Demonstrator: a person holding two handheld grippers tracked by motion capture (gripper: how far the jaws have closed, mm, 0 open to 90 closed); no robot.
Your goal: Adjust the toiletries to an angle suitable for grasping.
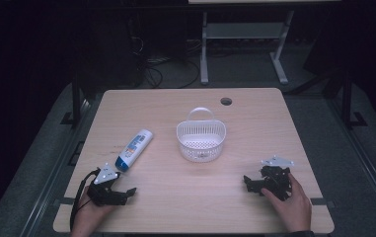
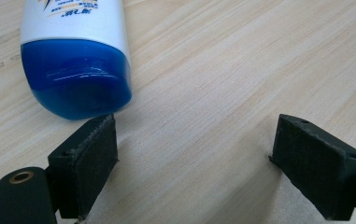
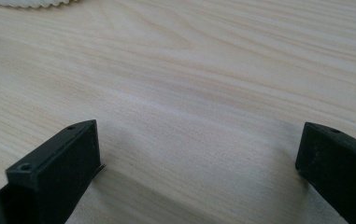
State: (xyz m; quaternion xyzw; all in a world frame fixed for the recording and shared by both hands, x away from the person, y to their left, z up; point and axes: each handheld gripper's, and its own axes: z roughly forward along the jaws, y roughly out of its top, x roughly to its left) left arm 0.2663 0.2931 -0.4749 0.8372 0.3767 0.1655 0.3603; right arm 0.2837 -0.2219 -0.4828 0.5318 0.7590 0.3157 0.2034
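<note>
Shampoo bottle (image 1: 134, 149): white body, blue cap, lying flat on the wooden table (image 1: 254, 207), left of centre. Its cap end points toward the person's near-left corner; its base points away, toward the middle of the table. In the left gripper view the blue cap (image 2: 77, 77) lies just beyond the left-hand pad, very near it; contact cannot be confirmed.

Left gripper (image 1: 126, 192): held in the person's left hand (image 1: 88, 217) at the near-left part of the table, just beside the bottle's cap end. Its jaws stand wide apart, with bare wood between them and nothing gripped.

Right gripper (image 1: 248, 183): held in the person's right hand (image 1: 292, 205) at the near-right part of the table, well apart from the bottle. In the right gripper view its jaws are spread wide over bare wood, with nothing between them.

White plastic basket (image 1: 201, 139): perforated wall, arched handle on the far side, standing upright near the table's centre, between the two grippers and farther from the person. It stands to the right of the bottle and apart from it. Its rim edge (image 3: 31, 3) appears at the top of the right gripper view.
</note>
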